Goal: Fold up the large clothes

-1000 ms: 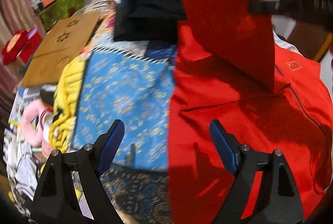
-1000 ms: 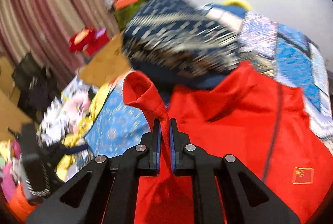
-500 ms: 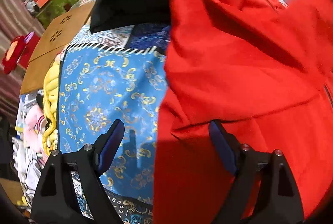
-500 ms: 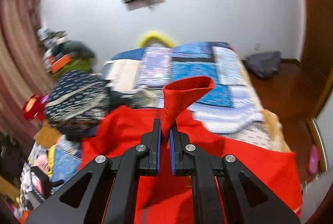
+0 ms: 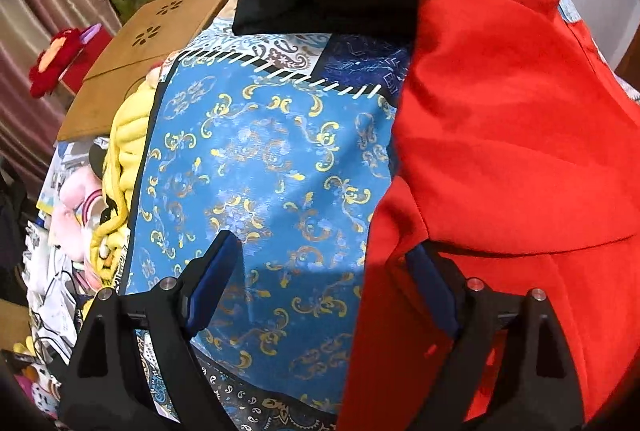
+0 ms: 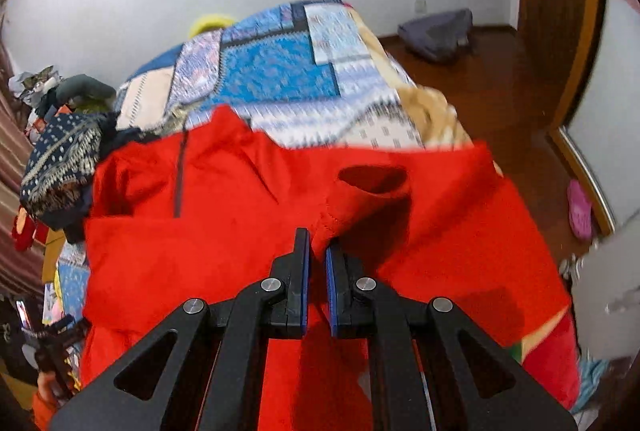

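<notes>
Right wrist view, right hand-held gripper (image 6: 317,251) clamping red jacket (image 6: 224,239) cuff

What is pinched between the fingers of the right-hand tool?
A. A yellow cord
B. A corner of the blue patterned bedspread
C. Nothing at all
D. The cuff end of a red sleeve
D: in the right wrist view the right gripper is closed on the cuff end of the red garment, and the round sleeve opening shows just beyond the fingers.
</notes>
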`<state>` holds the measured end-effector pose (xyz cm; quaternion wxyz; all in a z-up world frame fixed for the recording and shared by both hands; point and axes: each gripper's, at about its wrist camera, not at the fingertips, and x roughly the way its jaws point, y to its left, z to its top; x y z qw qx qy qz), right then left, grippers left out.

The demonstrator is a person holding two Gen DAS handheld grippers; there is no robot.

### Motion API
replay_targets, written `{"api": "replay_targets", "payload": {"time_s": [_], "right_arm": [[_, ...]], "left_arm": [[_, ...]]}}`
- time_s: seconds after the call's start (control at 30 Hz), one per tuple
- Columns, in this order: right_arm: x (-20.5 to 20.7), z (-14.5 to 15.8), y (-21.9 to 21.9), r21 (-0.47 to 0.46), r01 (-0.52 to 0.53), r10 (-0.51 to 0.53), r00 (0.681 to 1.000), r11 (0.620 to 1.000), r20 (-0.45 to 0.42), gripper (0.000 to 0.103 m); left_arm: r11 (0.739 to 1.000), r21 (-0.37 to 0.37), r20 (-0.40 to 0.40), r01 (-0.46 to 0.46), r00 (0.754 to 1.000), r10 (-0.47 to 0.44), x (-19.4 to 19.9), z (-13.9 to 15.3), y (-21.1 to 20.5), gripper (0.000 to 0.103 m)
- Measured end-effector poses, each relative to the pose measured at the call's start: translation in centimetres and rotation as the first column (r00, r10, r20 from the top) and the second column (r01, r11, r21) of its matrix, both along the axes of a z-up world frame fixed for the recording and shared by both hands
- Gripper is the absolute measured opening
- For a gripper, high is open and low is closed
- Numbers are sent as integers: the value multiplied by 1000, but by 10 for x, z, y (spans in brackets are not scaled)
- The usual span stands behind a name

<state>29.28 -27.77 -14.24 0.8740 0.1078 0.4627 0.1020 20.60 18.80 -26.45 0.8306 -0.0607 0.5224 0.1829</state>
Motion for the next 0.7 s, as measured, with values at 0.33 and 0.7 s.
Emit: {"api": "replay_targets", "payload": {"time_s": [0.33,0.7], "right_arm": [[-29,-23,-18,20,20,-18,997,1000,-70,7],[-47,-7,-31,5,-4,5,998,1000,-66,12]], "left_arm": [[1000,-1,-21,6,1000,-6,-6,0,1,87],[978,90,29,188,981,-191,-24,51,-47,87]]}}
